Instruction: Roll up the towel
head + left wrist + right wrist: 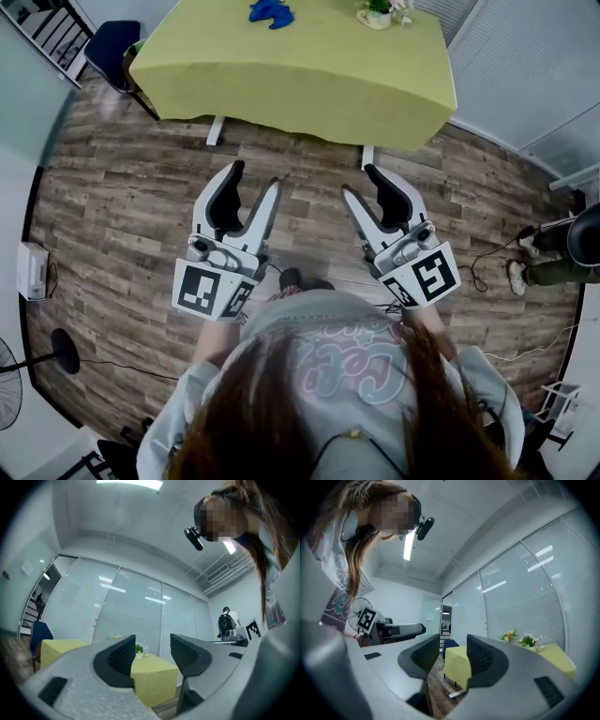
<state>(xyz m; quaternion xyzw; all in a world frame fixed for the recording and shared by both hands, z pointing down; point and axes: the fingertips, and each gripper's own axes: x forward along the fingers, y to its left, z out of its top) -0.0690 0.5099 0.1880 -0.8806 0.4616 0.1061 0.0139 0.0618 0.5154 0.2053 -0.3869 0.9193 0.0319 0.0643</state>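
A crumpled blue towel (270, 11) lies at the far edge of a table with a yellow-green cloth (300, 75). I stand well back from it, over the wooden floor. My left gripper (255, 175) and right gripper (360, 180) are held side by side in the air, pointing toward the table. Both are open, and nothing is between the jaws of either. The left gripper view shows its open jaws (153, 644) with the table (150, 677) far beyond them. The right gripper view shows its open jaws (453, 644), the table's corner (457, 665), and the other gripper at the left.
A small pot of flowers (380, 11) stands on the table right of the towel. A blue chair (111, 47) sits at the table's left end. A fan (9, 384) and a white box (33, 270) are at the left. A person's legs (553, 258) and cables are at the right.
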